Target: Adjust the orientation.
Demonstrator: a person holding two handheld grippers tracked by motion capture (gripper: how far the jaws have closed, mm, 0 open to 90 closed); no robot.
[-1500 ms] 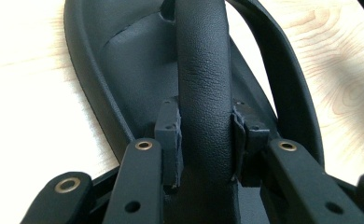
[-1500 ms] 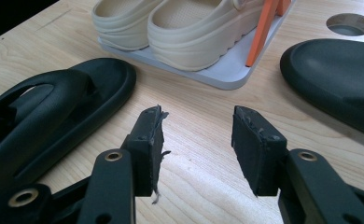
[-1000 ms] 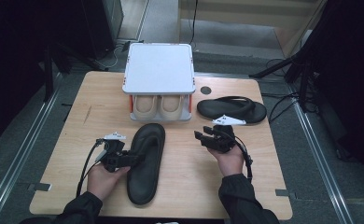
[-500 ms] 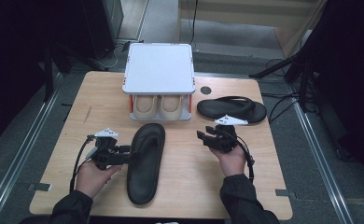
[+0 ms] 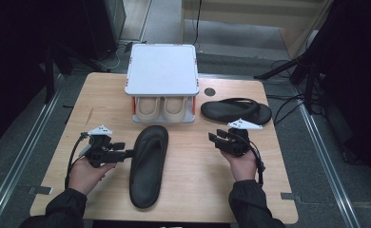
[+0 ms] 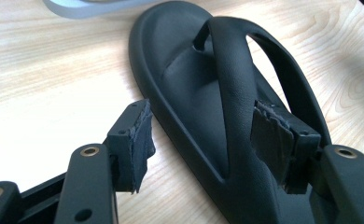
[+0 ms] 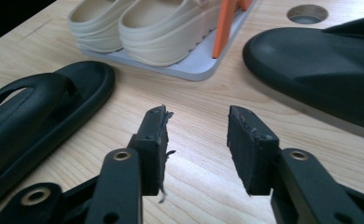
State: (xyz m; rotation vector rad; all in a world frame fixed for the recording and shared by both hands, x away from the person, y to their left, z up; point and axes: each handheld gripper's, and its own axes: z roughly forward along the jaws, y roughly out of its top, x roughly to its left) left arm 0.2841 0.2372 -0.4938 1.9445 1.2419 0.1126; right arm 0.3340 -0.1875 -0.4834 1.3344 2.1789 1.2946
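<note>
Black sandal (image 5: 148,164) lies on a pale wooden table (image 5: 193,190) above grey floor (image 5: 26,142).

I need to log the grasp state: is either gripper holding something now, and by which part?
Nothing is held. The left gripper has just opened; its jaws straddle the strap of the near black flip-flop without clamping. The right gripper is empty.

A light wooden table (image 5: 193,190) with a round hole (image 5: 209,91) stands on grey floor (image 5: 26,123) crossed by metal rails (image 5: 317,137). Dark stands and cables (image 5: 288,102) (mostly in shadow) surround it.
</note>
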